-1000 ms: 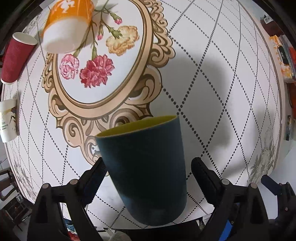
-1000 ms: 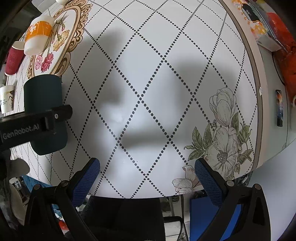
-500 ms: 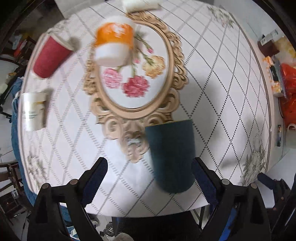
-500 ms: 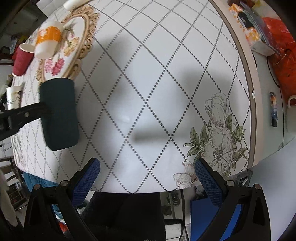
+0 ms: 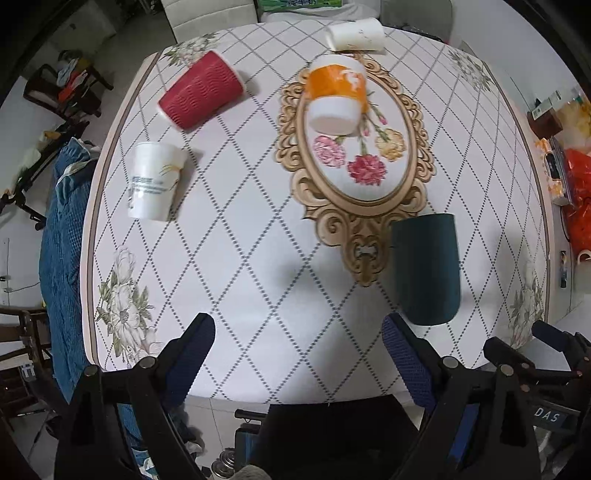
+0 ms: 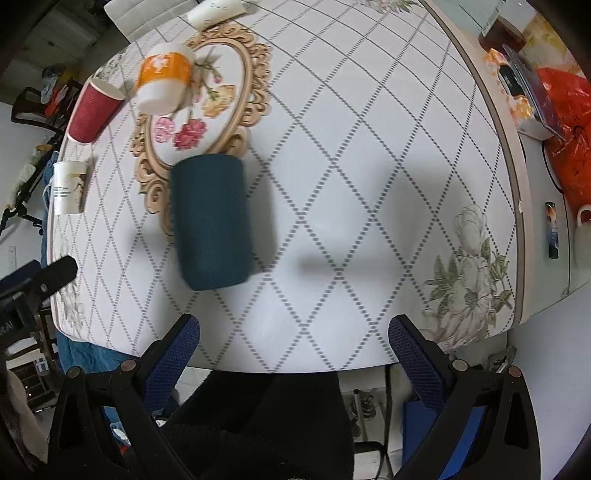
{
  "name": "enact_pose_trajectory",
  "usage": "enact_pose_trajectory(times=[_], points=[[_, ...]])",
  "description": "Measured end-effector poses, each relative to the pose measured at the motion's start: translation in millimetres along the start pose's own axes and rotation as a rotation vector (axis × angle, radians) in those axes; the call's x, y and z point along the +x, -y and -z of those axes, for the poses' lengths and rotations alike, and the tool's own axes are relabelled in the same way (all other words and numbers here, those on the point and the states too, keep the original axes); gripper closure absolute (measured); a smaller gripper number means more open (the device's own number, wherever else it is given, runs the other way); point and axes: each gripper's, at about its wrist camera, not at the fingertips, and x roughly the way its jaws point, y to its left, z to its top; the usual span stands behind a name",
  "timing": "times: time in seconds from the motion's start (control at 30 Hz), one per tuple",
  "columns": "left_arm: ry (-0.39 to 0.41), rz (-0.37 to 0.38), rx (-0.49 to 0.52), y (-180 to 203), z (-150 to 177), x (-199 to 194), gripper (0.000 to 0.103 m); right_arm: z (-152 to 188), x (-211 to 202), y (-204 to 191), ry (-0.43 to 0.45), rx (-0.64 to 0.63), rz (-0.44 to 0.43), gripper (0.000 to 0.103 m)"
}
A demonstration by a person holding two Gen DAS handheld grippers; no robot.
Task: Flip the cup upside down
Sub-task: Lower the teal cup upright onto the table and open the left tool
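A dark teal cup (image 5: 425, 268) stands upside down on the table, its closed base toward me, beside the gold oval print; it also shows in the right wrist view (image 6: 211, 221). My left gripper (image 5: 298, 349) is open and empty, high above the near table edge, with the cup just past its right finger. My right gripper (image 6: 294, 349) is open and empty above the near edge, with the cup ahead to its left.
An orange-and-white cup (image 5: 338, 98), a red ribbed cup (image 5: 201, 96), a white printed cup (image 5: 155, 181) and a white cup lying down (image 5: 356, 34) stand farther back. Boxes and a red bag (image 6: 565, 103) sit on a side surface at right.
My left gripper has let go of the teal cup and drawn back and up, so the cup now stands on the table. The right gripper has also risen away.
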Motion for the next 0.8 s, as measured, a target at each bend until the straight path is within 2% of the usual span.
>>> enact_pose_trajectory(times=[0.17,0.53,0.67,0.8], points=[[0.005,0.004,-0.020,-21,3,5,0.011,1,2,-28,0.008,-0.018,-0.007,0.000],[-0.060,0.018,-0.102,-55,6,28,0.011,-12,4,-70,-0.027,-0.121,-0.002,0.000],[-0.077,0.020,-0.123,-60,4,33,0.011,-22,-4,-76,-0.032,-0.190,0.026,0.000],[-0.085,0.009,-0.145,-63,0,38,0.010,-35,-14,-86,-0.020,-0.323,0.106,0.000]])
